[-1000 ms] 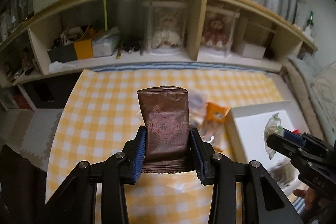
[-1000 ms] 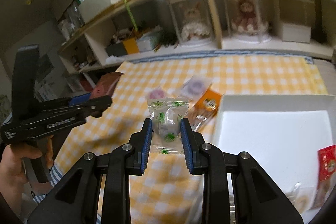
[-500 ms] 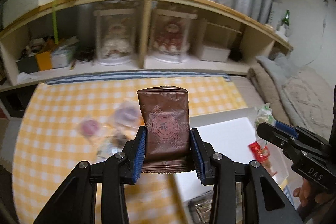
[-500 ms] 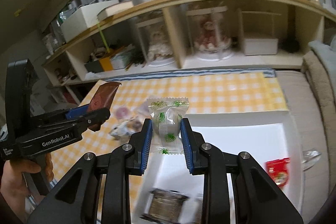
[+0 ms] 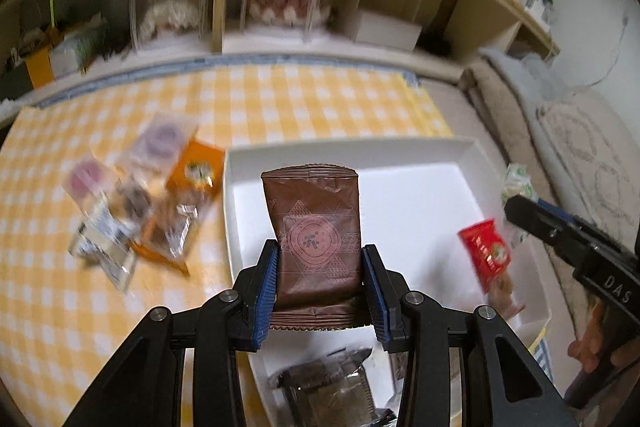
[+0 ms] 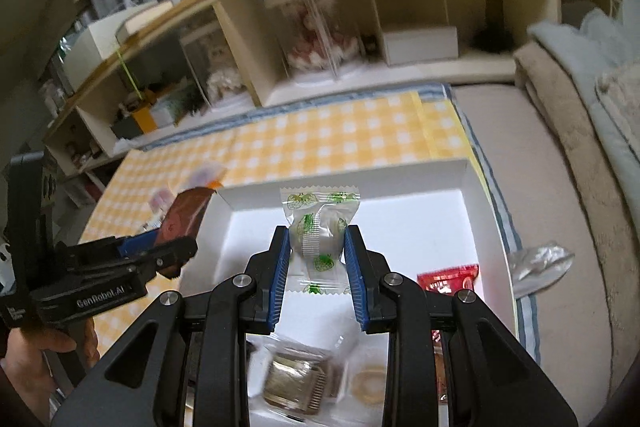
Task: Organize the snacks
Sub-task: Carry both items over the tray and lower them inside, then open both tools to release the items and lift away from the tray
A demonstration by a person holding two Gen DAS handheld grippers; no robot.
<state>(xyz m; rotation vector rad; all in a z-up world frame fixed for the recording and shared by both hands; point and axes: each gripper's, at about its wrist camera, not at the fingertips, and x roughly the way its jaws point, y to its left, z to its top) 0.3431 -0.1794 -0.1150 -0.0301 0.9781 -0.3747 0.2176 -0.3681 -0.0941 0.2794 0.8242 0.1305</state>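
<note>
Now the left gripper (image 5: pixel 319 275) clamps the brown packet (image 5: pixel 314 231), the right gripper (image 6: pixel 316 259) the strawberry candy (image 6: pixel 318 227). Both hang over the white box (image 5: pixel 400 151); I'd lower each onto bare floor before releasing the 2 snacks.

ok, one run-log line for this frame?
left hand-held gripper: shut on brown packet | right hand-held gripper: shut on strawberry candy | both over white box | loose snacks on cloth

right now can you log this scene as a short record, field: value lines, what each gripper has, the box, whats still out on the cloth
left gripper: shut on brown packet, over the box
right gripper: shut on clear strawberry-print packet, over the box
white box: open, on the checked cloth, holds red packet and a few blurred snacks
yellow checked cloth: orange packet and several blurred packets lie left of the box
</note>
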